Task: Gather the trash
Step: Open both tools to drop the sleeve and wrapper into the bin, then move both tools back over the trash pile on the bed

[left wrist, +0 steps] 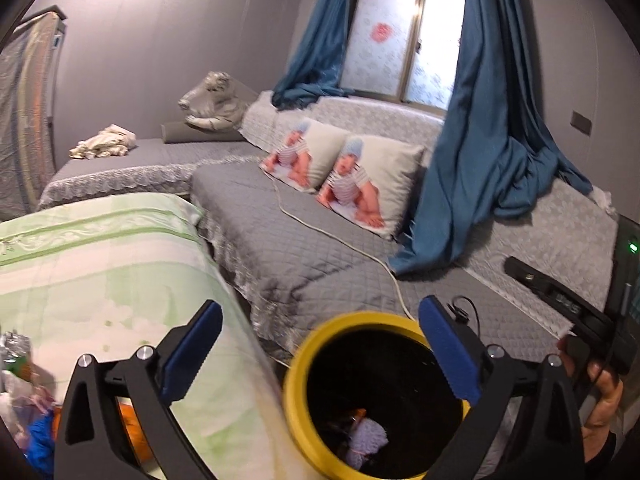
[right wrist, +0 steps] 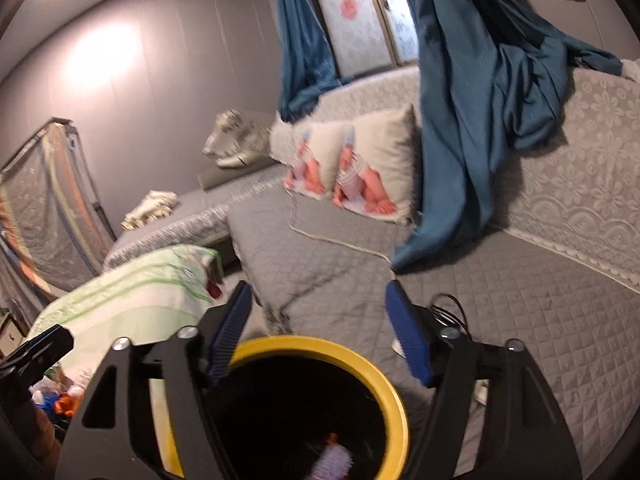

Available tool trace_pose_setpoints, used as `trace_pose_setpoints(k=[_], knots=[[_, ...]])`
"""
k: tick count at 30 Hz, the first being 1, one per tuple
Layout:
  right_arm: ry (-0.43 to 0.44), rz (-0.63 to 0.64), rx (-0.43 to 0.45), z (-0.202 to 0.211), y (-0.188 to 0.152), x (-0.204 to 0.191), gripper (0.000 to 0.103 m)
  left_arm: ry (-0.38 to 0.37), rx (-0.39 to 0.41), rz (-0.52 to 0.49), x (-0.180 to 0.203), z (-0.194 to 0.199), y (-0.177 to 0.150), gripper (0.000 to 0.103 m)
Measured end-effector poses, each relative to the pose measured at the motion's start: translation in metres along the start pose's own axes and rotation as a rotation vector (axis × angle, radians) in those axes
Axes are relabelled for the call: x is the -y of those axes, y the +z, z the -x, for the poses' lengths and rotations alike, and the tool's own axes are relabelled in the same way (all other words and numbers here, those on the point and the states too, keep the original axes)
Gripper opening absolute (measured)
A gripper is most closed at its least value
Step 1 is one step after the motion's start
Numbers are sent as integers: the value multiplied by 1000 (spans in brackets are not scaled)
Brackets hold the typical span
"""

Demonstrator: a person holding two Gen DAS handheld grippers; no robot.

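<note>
Tongs hung spread over a yellow-rimmed bin [left wrist: 298, 396] beside a grey quilted sofa [left wrist: 280, 240], both pairs with nothing between their blue pads. The left tongs [left wrist: 320, 356] stood at their widest, their right pad above the bin's rim and their left pad out over a green-patterned cloth [left wrist: 100, 264]; the right tongs [right wrist: 320, 336] were parted less widely, straddling the far edge of the same bin [right wrist: 396, 412]. Inside the dark bin lay a pale purple scrap and something orange [left wrist: 358, 414], low in the well, seen from both wrists. More trash [left wrist: 24, 400], a heap of bright wrappers and a blue piece, sat at the bottom left of the left wrist view, beyond the left pad and beside the green cloth; the right wrist view caught the same heap [right wrist: 60, 396] at its lower left edge. That heap lay to the left of both pairs, so the left tongs looked the nearer, and a swing leftward away from the bin seemed the likely next reach. No long axis could be read in the jumble. A hand [left wrist: 600, 400] gripping the other tool showed at the right.
</note>
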State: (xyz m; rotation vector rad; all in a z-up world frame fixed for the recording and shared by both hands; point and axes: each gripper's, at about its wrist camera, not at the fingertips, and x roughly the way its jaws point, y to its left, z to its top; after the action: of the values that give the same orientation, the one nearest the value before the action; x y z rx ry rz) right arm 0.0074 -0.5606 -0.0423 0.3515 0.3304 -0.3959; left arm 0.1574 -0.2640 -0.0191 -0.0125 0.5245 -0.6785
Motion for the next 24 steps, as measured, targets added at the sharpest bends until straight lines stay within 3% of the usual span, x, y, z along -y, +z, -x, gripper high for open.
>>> trace_pose_setpoints(k=[1, 10, 17, 24], knots=[[25, 5, 25, 6, 2, -5, 79, 19, 12, -2, -6, 5, 3, 95], [194, 94, 152, 38, 14, -61, 92, 189, 97, 18, -84, 68, 19, 95], [282, 162, 173, 48, 15, -117, 94, 345, 131, 55, -153, 121, 11, 95], [370, 248, 146, 46, 5, -182, 94, 427, 150, 111, -206, 166, -8, 95]])
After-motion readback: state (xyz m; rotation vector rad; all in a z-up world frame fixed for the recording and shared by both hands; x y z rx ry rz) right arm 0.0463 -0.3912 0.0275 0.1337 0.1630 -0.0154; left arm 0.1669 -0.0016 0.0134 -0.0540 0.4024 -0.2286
